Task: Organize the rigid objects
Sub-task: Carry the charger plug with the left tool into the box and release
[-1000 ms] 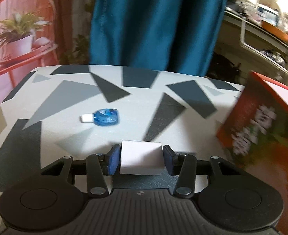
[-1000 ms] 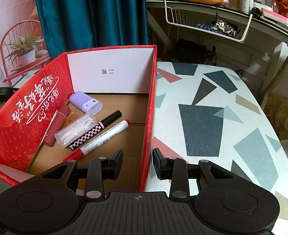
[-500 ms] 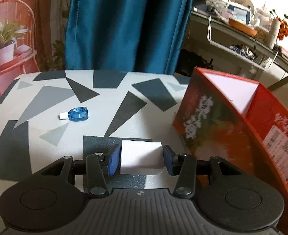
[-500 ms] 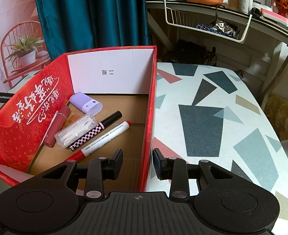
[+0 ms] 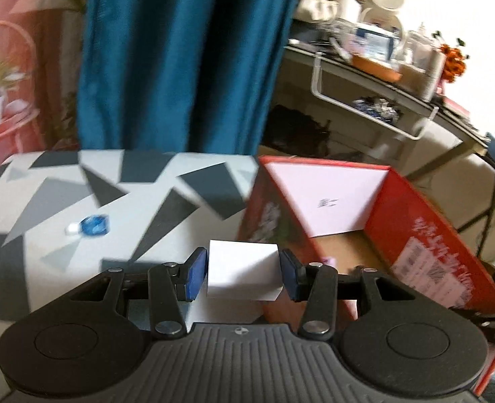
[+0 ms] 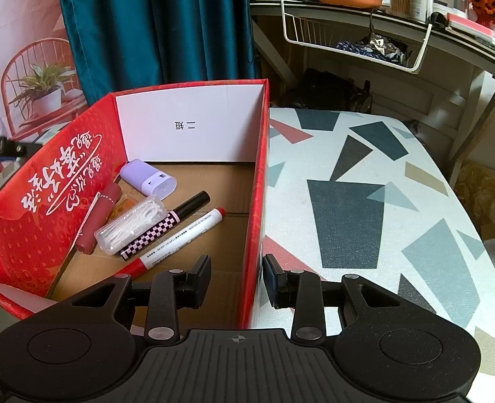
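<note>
I'm mid-carry: my left gripper [image 5: 244, 277] is clamped on the white block [image 5: 243, 273], held at lower centre of the left view, just short of the red box [image 5: 425, 231] whose near wall sits to its right. Next I judge I must bring it over that wall, lower it and release. The block looks plain, matte, square-edged, one face shadowed. My right gripper [image 6: 236, 280] has its fingers apart and straddles the box's right wall without pinching it, empty. A blue bottle [image 5: 92, 226] lies on the patterned table [image 5: 180, 215], mid-left.
</note>
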`<state>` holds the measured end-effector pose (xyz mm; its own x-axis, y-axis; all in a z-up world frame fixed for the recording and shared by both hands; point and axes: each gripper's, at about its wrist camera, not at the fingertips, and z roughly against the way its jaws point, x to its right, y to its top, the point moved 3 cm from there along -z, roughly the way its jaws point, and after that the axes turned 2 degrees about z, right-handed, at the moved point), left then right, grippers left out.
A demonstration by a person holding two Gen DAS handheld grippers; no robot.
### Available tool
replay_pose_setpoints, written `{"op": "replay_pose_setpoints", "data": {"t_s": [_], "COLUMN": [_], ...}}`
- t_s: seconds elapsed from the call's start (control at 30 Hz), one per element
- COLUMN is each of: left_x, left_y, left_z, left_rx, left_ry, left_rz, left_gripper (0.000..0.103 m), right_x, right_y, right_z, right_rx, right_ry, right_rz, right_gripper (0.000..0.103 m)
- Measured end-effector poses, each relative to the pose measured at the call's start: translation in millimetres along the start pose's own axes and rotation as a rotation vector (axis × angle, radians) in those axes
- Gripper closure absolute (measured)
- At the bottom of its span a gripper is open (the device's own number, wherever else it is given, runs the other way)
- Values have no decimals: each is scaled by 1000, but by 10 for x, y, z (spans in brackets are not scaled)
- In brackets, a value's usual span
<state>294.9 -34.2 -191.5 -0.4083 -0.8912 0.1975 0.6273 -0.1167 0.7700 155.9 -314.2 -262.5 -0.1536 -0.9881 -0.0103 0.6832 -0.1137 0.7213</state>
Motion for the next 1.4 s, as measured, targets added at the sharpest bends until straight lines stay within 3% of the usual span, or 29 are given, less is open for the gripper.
{"op": "replay_pose_setpoints", "data": {"t_s": [0.13, 0.2, 0.33, 0.43, 0.73, 0.9, 1.23, 1.4], "left_x": [204, 226, 408, 642, 1284, 1228, 1191, 1162], "left_y": [147, 216, 273, 253, -163, -305, -351, -307], "left_z": [-15, 6, 53, 39, -372, -566, -738, -771], "left_rx": [23, 41, 63, 45, -246, -292, -376, -372], "left_ry": [49, -22, -75, -165, -434, -394, -423, -431], "left_rz": [-97, -88, -116, -161, -371, -414, -522, -504], "left_gripper": [54, 55, 55, 55, 55, 55, 55, 54], "right_x": [0, -1, -3, 2, 1, 2, 2, -2], "right_y": [11, -5, 0, -3, 3, 1, 3, -2], "right_z": [-6, 2, 1, 1, -2, -2, -1, 0], "right_rx": [-2, -1, 0, -1, -1, -1, -2, -2], "right_ry": [-1, -1, 0, 0, -1, 0, 0, -1], "right_rz": [1, 1, 1, 1, 1, 1, 1, 2], "right_gripper": [71, 71, 71, 71, 71, 71, 71, 71]}}
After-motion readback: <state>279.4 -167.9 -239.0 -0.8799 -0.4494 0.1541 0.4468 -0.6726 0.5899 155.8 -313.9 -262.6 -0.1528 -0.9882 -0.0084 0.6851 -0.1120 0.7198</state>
